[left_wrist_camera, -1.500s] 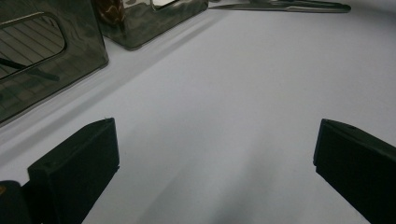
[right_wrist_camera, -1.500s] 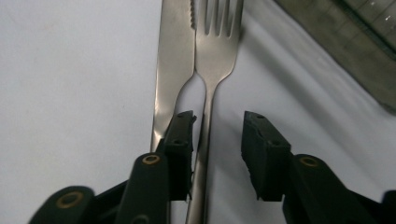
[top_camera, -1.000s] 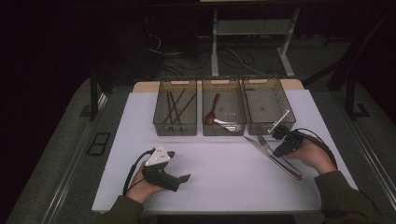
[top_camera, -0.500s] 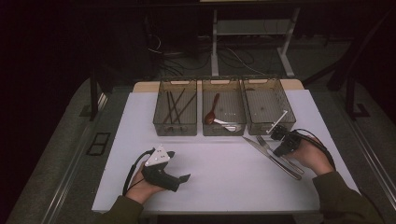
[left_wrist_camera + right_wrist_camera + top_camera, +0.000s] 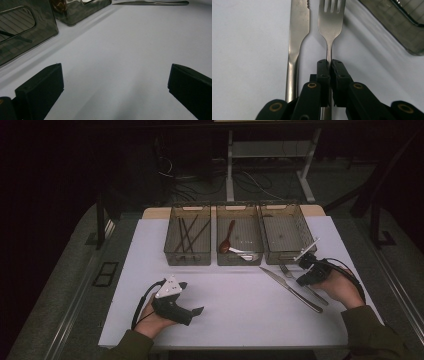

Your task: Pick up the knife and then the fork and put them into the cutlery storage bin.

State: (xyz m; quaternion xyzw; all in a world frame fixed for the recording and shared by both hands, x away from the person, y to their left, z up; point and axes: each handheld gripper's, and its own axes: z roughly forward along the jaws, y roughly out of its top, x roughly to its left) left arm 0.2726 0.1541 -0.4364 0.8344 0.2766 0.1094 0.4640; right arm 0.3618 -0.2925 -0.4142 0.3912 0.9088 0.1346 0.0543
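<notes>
Near the right edge of the white tabletop [image 5: 240, 300], the right claw [image 5: 329, 65] had pinched its jaws tight on the handle of a fork [image 5: 330, 20], after closing in the last moment. That fork lay flat on the tabletop, just beside a table knife [image 5: 297, 37] on its left and close to the corner of the rightmost grey bin [image 5: 286, 236]. Two more bins stood in the same row across the far side: the middle bin [image 5: 240, 254] held a brown spoon [image 5: 226, 238], the left bin [image 5: 187, 256] held dark chopsticks [image 5: 187, 231]. Towards the near left, the left claw [image 5: 115, 87] rested with jaws spread wide and nothing between them, with broad bare white surface ahead of it. No writing could be read anywhere.
</notes>
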